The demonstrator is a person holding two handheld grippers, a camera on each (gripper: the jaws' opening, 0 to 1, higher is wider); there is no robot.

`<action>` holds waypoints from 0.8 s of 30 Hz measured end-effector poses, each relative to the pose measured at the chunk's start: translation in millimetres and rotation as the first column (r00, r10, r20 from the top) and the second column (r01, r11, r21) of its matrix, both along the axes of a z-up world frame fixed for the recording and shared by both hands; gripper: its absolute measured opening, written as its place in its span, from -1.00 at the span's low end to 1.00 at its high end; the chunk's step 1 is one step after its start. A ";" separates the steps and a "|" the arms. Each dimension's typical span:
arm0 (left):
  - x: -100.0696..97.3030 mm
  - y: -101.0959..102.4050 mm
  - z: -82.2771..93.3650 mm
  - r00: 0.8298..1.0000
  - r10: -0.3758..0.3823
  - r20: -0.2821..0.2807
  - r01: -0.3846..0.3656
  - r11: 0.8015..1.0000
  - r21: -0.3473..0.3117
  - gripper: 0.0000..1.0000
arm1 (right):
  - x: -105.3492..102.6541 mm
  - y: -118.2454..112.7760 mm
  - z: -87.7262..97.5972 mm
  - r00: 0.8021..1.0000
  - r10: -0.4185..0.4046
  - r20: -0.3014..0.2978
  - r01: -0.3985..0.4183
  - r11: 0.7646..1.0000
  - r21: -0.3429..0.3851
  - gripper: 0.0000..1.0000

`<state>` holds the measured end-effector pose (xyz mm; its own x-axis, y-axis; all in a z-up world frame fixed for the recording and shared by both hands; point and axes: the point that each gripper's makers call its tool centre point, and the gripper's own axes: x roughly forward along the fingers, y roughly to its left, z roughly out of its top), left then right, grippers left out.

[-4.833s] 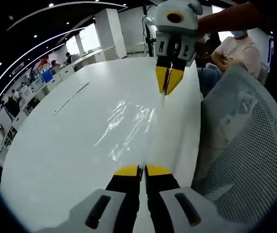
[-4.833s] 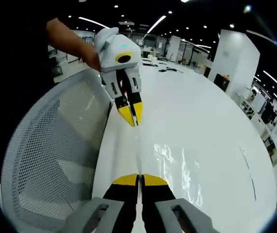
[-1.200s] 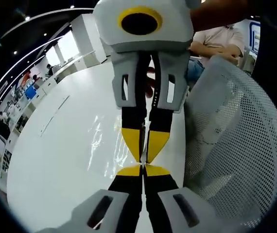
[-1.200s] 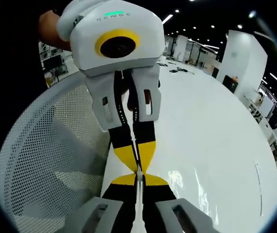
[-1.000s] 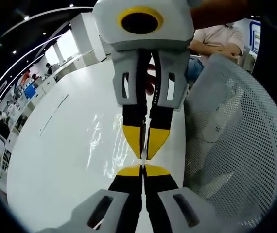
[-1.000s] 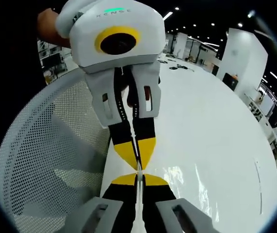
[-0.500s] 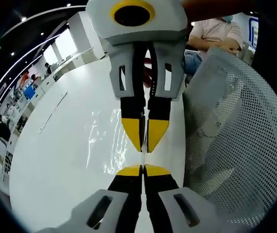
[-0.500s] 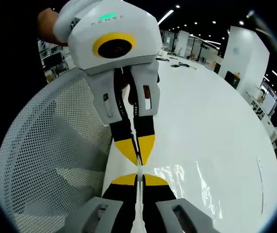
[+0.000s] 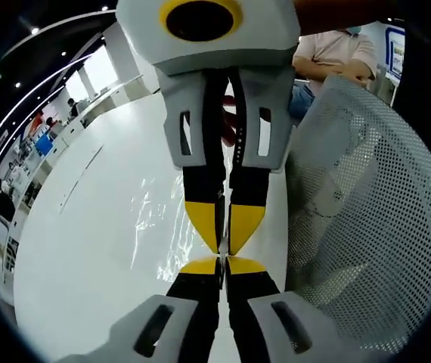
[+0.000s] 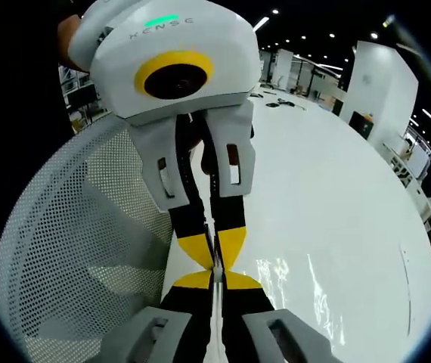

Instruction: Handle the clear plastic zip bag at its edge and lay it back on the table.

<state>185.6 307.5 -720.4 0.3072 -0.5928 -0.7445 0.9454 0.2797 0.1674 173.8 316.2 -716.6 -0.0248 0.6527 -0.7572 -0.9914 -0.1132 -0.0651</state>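
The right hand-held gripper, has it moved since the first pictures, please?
Yes. The right hand-held gripper came along the table edge, tip to tip with the left hand-held gripper.

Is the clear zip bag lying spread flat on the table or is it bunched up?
Mostly spread flat: the zip bag lies as a thin glinting sheet on the white table, its near edge between both grippers' closed tips.

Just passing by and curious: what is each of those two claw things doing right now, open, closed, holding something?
Left gripper: jaws closed on the edge of the clear plastic zip bag.
Right gripper: jaws closed on the same bag edge.
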 end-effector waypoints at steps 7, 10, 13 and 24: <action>-3.7 0.1 -2.6 1.000 -0.014 -0.014 0.014 1.000 -0.013 -1.00 | -4.4 -0.7 -1.3 1.000 0.010 -0.014 -0.010 1.000 0.002 -1.00; -4.8 -1.0 -2.2 1.000 -0.006 -0.017 0.005 1.000 -0.018 -1.00 | -4.8 -2.0 -2.5 1.000 0.009 -0.020 -0.009 1.000 -0.003 -1.00; -5.7 0.3 -5.1 1.000 -0.002 -0.025 0.001 1.000 -0.009 -1.00 | -4.8 -7.2 -6.3 1.000 0.013 -0.016 -0.014 1.000 -0.023 -1.00; -6.0 3.9 -6.8 0.999 0.009 -0.046 -0.010 1.000 -0.007 -1.00 | -2.0 -19.7 -7.8 1.000 -0.009 -0.020 0.008 1.000 -0.026 -1.00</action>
